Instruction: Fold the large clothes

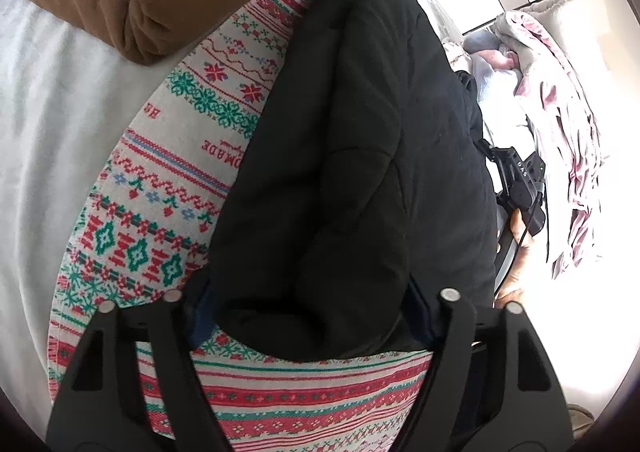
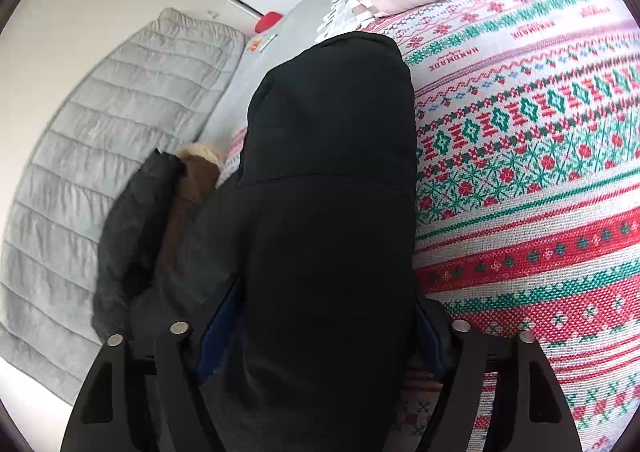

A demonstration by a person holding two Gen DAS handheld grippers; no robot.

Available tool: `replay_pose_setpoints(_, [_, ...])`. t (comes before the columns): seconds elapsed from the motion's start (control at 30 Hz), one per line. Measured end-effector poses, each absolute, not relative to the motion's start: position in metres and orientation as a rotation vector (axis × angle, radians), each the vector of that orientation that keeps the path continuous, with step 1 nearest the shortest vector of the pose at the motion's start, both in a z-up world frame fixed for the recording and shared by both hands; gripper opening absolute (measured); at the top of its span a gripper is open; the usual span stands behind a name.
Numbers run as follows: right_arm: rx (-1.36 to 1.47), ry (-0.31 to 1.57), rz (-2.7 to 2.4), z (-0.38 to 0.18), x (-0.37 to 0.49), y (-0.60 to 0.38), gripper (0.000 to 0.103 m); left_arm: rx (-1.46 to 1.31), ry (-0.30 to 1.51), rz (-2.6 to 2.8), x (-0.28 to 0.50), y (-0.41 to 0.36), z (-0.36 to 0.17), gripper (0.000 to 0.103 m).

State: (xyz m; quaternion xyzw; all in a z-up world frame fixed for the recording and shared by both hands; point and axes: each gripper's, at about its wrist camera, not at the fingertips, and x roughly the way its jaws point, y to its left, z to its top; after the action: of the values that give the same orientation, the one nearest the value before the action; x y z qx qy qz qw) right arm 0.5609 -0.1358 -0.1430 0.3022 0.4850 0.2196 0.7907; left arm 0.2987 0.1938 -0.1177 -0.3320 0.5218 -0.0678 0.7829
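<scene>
Both grippers, left (image 1: 308, 316) and right (image 2: 316, 336), are clamped on the black jacket (image 1: 352, 155), which fills the space between their fingers above the patterned cloth (image 2: 520, 171).

- left gripper (image 1: 308, 316) is pinching black fabric between its fingers.
- right gripper (image 2: 320, 336) is clamping black fabric too, its fingers (image 2: 218, 336) pressing in.
</scene>
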Motion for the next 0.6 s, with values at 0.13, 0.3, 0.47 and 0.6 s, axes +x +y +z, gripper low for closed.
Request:
replay_pose_setpoints(0.13, [0.475,1.051,0.411,-0.128,0.560,-0.113,0.061,-0.684,1.107,-0.125,0.299,0.188,-0.111,0.060])
replay_pose_setpoints(0.3, [0.391,1.055,0.366,-0.117,0.560,-0.097,0.055,-0.685,1.096,-0.113,0.301,0.187,-0.110,0.055])
replay_pose_setpoints(0.47, [0.460,1.051,0.387,-0.128,0.561,-0.109,0.055,-0.804,1.123,-0.195,0.309,0.203,-0.130,0.069])
replay_pose_setpoints(0.6, [0.485,1.045,0.397,-0.133,0.560,-0.113,0.055,-0.837,1.117,-0.208,0.310,0.205,-0.136,0.071])
